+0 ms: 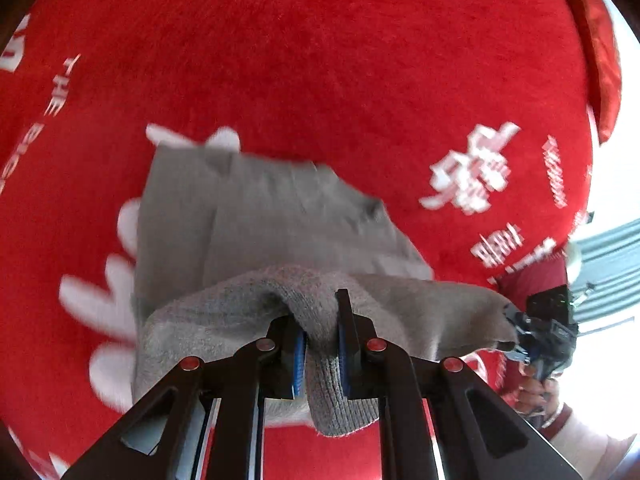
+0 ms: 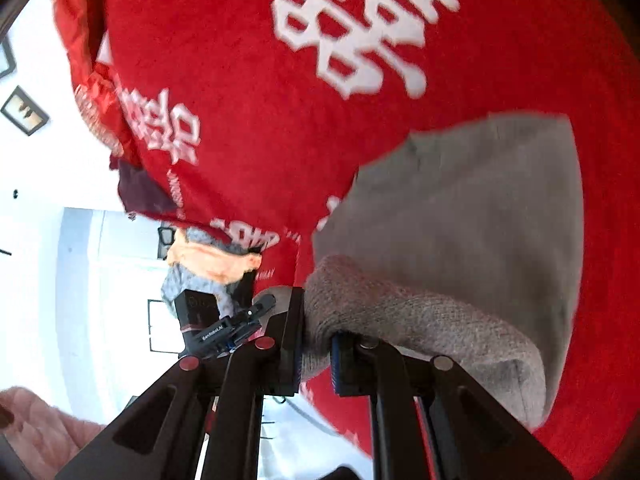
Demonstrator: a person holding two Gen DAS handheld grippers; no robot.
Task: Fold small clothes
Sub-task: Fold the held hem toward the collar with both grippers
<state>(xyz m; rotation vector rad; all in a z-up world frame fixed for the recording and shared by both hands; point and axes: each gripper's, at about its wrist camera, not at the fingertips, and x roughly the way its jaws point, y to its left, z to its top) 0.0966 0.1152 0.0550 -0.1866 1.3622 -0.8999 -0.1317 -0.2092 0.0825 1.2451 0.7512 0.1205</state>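
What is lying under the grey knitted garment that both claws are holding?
Under the grey knitted garment lies the red plush blanket with white lettering. Whatever is beneath the garment's middle stays hidden.

Beyond the grey knit garment (image 1: 260,216), the red blanket (image 1: 320,60) lies broad and bare, open for a pass. Beside the garment's right edge, the right gripper (image 1: 520,350) and the hand (image 1: 534,394) holding it block the way. Past the blanket's edge, an orange and grey cloth heap (image 2: 212,268) crowds that side.
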